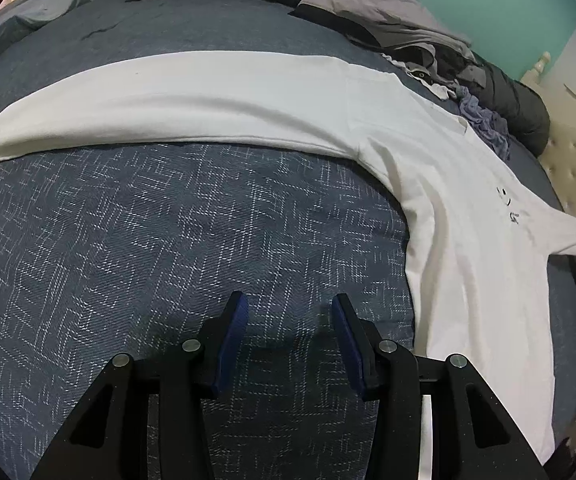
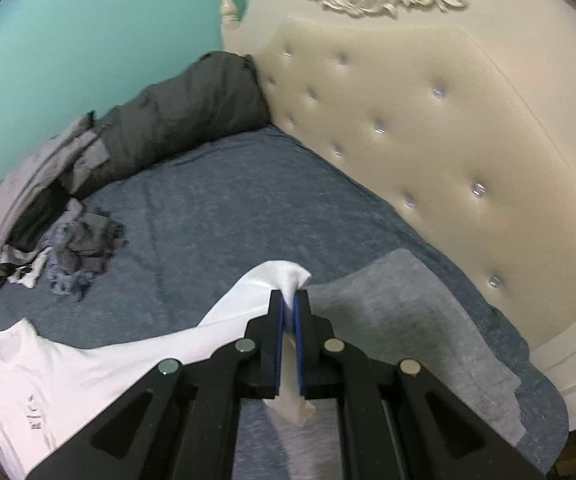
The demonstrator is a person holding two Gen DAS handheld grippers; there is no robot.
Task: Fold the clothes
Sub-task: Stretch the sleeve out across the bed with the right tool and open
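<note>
The white long-sleeved shirt (image 1: 460, 216) lies spread on the blue bedspread (image 1: 167, 240), one sleeve running across the upper half of the left wrist frame. The right gripper (image 2: 288, 300) is clamped on the other sleeve's cuff, at lower centre of its view. The left gripper (image 1: 288, 308) hangs over bare bedspread, jaws apart and empty. The fabric looks light and limp (it will sag wherever unsupported), so hems and cuffs seem the best holds.

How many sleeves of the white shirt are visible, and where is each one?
2. One sleeve lies stretched flat across the blue bedspread; the other sleeve is clamped in the right gripper, near the headboard.
</note>
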